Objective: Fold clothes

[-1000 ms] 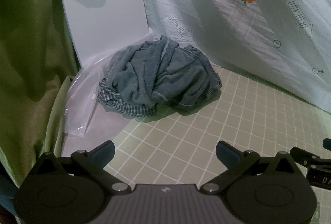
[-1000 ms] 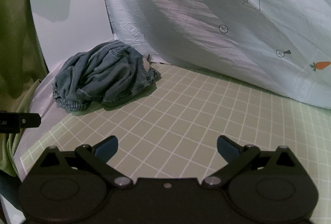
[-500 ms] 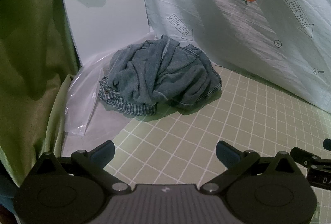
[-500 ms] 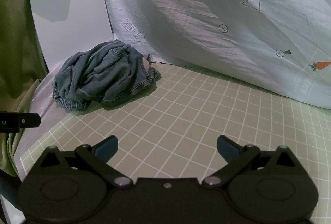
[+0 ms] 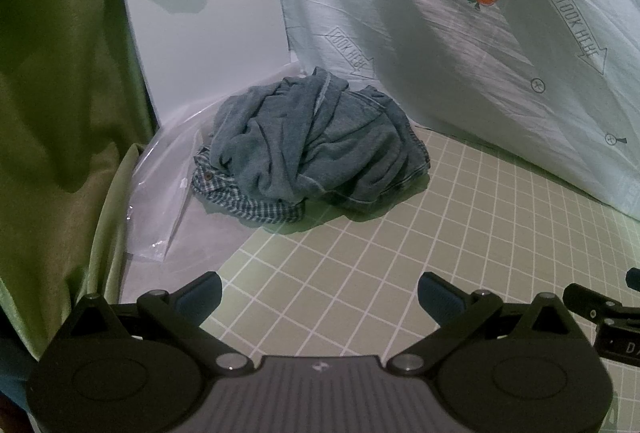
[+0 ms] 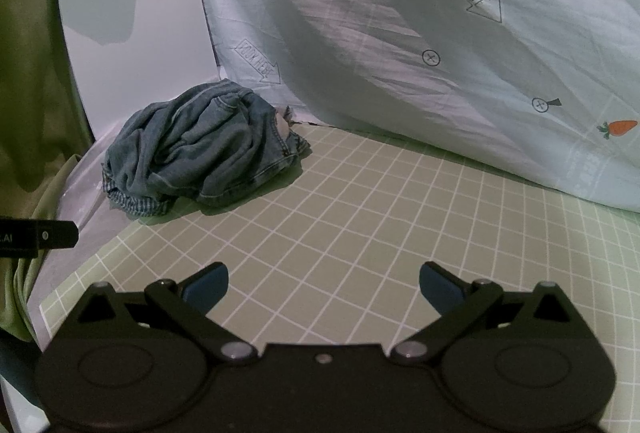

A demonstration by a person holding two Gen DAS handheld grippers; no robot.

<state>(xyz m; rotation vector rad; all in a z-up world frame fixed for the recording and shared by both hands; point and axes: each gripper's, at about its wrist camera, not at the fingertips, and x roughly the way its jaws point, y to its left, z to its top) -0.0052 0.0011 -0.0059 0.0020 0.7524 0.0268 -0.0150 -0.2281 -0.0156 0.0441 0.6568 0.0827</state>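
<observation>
Nothing has shifted since the earlier frames. The crumpled denim pile (image 5: 320, 149) sits unfolded at the surface's (image 6: 360, 217) far left corner, at eleven o'clock from the right claw (image 6: 323, 283), twelve from the nearer left claw (image 5: 319, 296). Both claws gape empty.

The right gripper (image 6: 323, 283) hangs with its jaws spread wide over the green grid mat (image 6: 360, 217), well apart from the crumpled denim garment (image 6: 200, 145) heaped on a checked cloth (image 6: 136, 203) near the carrot-print sheet (image 6: 400, 33).
</observation>
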